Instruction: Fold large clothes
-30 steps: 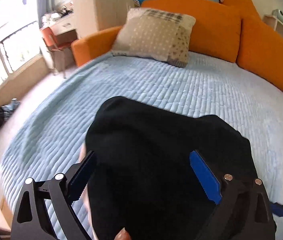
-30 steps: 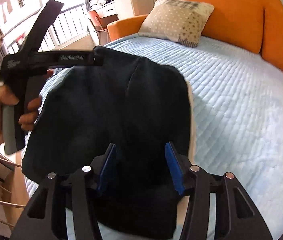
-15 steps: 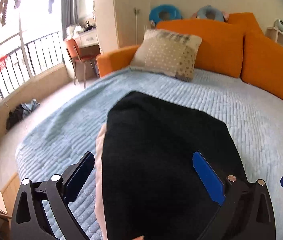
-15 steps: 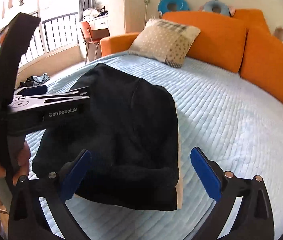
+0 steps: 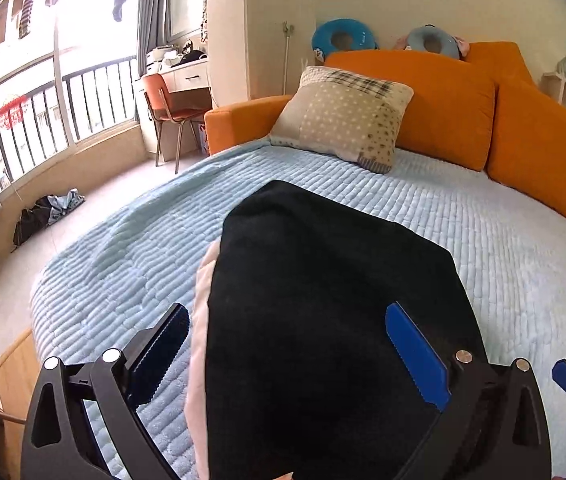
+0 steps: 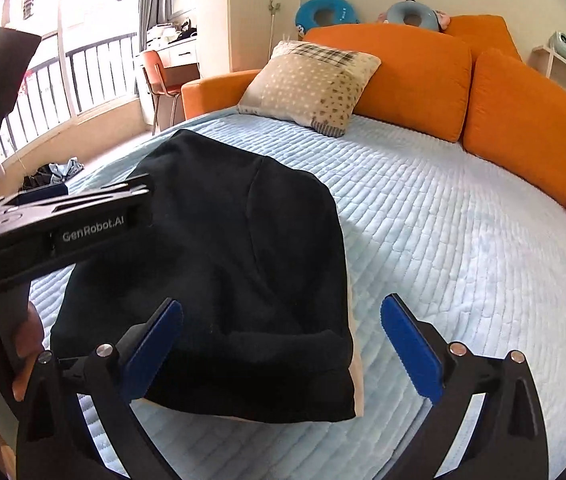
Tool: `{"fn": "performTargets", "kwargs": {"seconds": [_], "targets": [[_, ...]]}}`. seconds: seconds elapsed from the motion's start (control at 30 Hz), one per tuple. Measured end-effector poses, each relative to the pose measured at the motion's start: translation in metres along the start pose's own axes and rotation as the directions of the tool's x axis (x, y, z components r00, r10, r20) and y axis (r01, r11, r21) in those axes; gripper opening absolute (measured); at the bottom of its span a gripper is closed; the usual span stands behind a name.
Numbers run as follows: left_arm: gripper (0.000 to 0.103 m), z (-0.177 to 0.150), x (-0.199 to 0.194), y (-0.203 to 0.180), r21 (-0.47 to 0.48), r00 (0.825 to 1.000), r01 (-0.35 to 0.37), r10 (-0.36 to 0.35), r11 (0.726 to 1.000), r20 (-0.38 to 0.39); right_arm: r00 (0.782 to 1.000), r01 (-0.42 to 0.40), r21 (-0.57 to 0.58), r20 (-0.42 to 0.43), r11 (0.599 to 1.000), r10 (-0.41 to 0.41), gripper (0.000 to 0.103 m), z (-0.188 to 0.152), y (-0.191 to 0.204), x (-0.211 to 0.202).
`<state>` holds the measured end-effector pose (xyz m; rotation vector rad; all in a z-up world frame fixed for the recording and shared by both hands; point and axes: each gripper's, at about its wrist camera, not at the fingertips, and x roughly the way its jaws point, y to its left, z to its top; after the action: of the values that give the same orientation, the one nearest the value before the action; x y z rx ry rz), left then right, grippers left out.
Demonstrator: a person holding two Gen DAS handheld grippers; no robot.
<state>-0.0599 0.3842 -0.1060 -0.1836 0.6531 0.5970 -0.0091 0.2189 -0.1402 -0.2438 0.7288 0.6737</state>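
A black garment (image 5: 323,300) with a pale pink lining edge lies folded in a compact bundle on the light blue quilted bed (image 5: 483,240). My left gripper (image 5: 283,316) hovers over the bundle's near end, open wide, its pads clear of the cloth. In the right wrist view the same garment (image 6: 223,260) lies ahead and to the left. My right gripper (image 6: 281,306) stands open above its near right corner, gripping nothing. The left gripper's black frame (image 6: 83,220) crosses that view at the left, held by a hand (image 6: 23,344).
An orange headboard (image 6: 403,72) with cushions and a spotted pillow (image 6: 311,84) stand at the bed's far end. Beyond the bed's left edge are bare floor, a heap of cloth (image 5: 47,212), a chair (image 5: 171,108) and a desk by the railed window.
My right gripper's jaws went from half closed around the garment's near edge to wide open and drew back a little. The left gripper shifted sideways, staying open over the bundle.
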Motion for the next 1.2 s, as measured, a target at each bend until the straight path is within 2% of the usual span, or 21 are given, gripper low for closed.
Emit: {"fn": "performTargets", "kwargs": {"seconds": [0.47, 1.2], "targets": [[0.1, -0.002, 0.007, -0.012, 0.03, 1.0, -0.014, 0.014, 0.999, -0.011, 1.0, -0.025, 0.02, -0.002, 0.999, 0.025, 0.098, 0.0, -0.005, 0.011], [0.1, -0.001, 0.007, -0.014, 0.021, 1.0, -0.011, 0.012, 1.0, -0.02, 1.0, -0.03, 0.003, 0.009, 1.0, 0.03, 0.098, 0.0, 0.001, 0.01]]}}
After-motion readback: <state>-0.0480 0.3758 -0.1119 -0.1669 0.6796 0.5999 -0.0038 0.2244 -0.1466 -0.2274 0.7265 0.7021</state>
